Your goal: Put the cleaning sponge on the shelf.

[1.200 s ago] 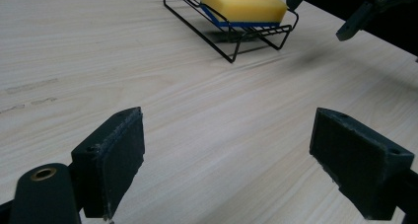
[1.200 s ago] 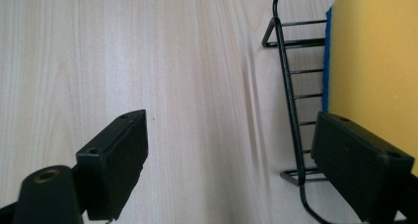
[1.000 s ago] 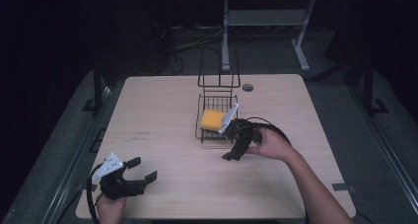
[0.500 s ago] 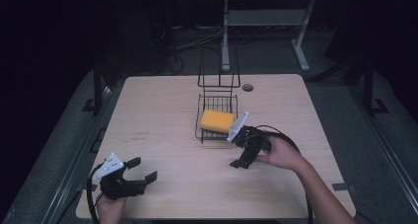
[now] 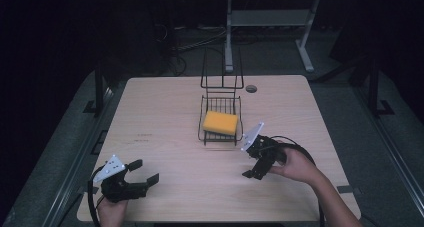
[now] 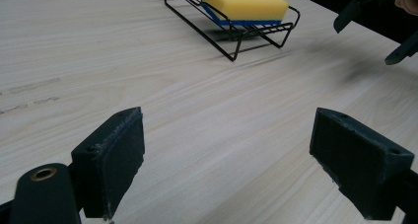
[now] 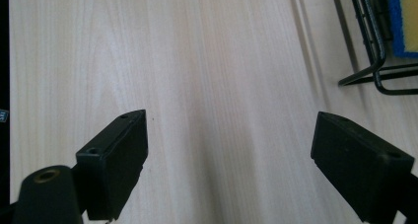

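- A yellow sponge [image 5: 220, 122] with a blue underside is lying in a black wire rack [image 5: 204, 132] near the middle of a pale wooden table [image 5: 165, 112]; it is resting inside the low tray part of the rack, tilted slightly.
- The rack's tall wire back [image 5: 222, 69] is standing upright at the far side of the tray, toward the table's far edge.
- In the left gripper view the sponge [image 6: 245, 3] is showing its blue layer along the near edge, sitting within the rack's [image 6: 231, 39] wires at the top of the frame.
- In the right gripper view a corner of the rack [image 7: 375, 61] and a strip of the sponge [image 7: 409, 17] are sitting at the upper right, above bare wood.
- The right gripper [image 5: 253, 169] is hovering just beside the rack, to its near right, held in the person's right hand [image 5: 295, 164]; its jaws are standing wide apart with nothing between them, and its grey plate is pointing toward the rack.
- The left gripper [image 5: 144, 172] is waiting near the table's front left corner, well apart from the rack, held in the person's left hand [image 5: 111, 212]; its jaws are likewise spread wide and empty.
- A small dark round hole [image 5: 251, 88] is sitting in the tabletop beyond the rack, to its right.
- A white metal frame [image 5: 270, 22] is standing on the dark floor behind the table.
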{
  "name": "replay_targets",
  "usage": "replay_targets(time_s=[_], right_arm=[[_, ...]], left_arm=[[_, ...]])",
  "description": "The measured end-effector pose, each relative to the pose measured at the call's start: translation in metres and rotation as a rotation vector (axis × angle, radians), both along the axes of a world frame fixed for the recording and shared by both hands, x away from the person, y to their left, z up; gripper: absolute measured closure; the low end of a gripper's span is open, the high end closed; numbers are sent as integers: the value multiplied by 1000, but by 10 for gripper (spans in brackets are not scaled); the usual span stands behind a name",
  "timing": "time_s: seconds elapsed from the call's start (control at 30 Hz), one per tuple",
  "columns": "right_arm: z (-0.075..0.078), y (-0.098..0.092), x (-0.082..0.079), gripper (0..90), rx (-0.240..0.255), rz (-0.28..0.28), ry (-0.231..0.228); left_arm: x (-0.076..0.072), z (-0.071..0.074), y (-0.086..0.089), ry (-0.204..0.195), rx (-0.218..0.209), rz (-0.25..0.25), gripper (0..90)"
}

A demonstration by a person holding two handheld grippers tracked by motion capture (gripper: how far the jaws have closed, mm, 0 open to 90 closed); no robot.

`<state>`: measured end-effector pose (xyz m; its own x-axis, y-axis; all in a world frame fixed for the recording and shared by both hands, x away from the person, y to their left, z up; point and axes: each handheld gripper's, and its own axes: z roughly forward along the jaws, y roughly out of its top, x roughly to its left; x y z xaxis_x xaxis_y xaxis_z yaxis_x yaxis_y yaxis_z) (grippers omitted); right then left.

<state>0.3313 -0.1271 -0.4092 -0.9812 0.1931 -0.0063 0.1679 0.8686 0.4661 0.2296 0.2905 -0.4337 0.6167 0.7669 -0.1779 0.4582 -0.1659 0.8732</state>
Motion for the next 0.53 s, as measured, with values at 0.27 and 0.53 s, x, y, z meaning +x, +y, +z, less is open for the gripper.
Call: replay_targets(time_s=[0.27,0.53], right_arm=[[-3,-12,-10,141,5,-23,4],[-7,-29,-29,141,-4,-57,-31]], left_arm=[[0,0,0,0,-2,1,128],[1,0,-2,-2,8,-8,128]])
